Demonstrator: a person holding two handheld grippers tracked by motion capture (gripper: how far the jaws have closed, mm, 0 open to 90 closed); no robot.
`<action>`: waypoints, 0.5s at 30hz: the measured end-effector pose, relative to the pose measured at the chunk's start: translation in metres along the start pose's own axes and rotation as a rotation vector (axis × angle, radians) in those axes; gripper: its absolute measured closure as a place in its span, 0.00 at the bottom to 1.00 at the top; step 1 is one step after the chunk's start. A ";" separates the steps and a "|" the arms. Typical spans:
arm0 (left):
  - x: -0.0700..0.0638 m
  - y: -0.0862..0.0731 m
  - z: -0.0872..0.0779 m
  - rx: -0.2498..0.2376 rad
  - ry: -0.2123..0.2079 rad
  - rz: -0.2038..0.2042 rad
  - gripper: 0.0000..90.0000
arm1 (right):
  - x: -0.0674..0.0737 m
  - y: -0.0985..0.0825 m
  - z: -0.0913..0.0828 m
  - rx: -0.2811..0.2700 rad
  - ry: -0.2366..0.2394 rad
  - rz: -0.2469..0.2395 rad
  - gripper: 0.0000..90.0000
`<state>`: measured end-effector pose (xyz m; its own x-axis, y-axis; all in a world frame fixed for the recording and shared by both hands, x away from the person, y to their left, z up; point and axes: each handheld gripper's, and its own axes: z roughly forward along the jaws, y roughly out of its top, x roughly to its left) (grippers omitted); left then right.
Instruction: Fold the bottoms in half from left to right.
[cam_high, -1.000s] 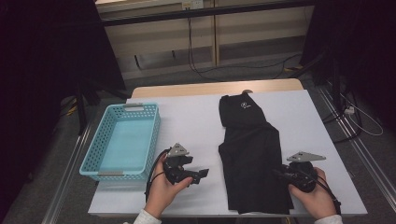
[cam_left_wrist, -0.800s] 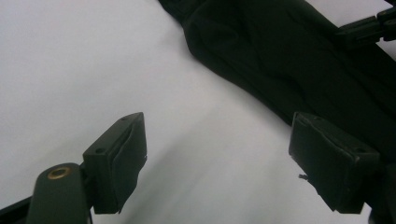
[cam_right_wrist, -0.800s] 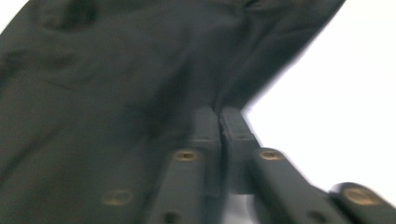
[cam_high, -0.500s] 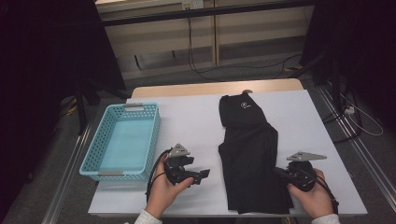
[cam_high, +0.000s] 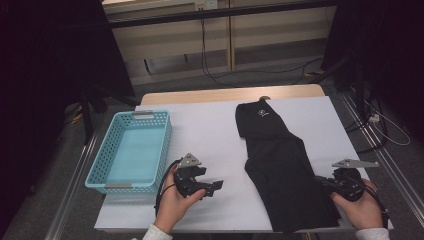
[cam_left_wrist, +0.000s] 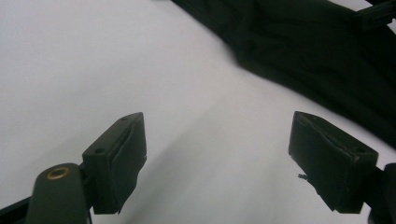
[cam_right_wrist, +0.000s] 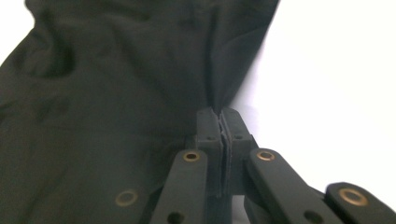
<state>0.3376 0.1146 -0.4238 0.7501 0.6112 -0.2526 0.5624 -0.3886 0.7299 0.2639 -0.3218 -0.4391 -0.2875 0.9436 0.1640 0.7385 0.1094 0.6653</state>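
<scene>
Black garment (cam_right_wrist: 116, 84) edge pinched in closed right claw (cam_right_wrist: 222, 122); left claw (cam_left_wrist: 233, 163) wide, empty.

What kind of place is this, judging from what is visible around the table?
Probably a lab or recording workspace, not a home. A white-covered table stands between dark curtains, with loose black cables on the grey floor behind. A person's hands hold camera-fitted grippers over it, the right gripper pinching a black garment.

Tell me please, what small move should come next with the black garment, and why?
Probably the right gripper should lift the edge slightly, to test its hold. Its fingers have just closed on the black garment at its right edge, near the person. The left gripper is open over bare white table, beside the garment.
</scene>
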 end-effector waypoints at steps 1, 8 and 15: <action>0.001 0.000 0.000 -0.001 0.000 -0.004 0.21 | -0.002 0.000 -0.001 -0.003 -0.011 -0.001 0.98; 0.002 -0.002 -0.002 0.002 0.004 -0.009 0.21 | -0.004 0.001 0.002 0.016 -0.046 -0.048 0.97; 0.003 -0.006 -0.004 0.003 0.014 -0.012 0.21 | 0.009 0.017 0.008 -0.035 -0.074 -0.067 0.65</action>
<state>0.3349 0.1213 -0.4259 0.7384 0.6255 -0.2521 0.5724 -0.3837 0.7247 0.2792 -0.3091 -0.4322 -0.2885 0.9553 0.0648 0.6971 0.1632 0.6981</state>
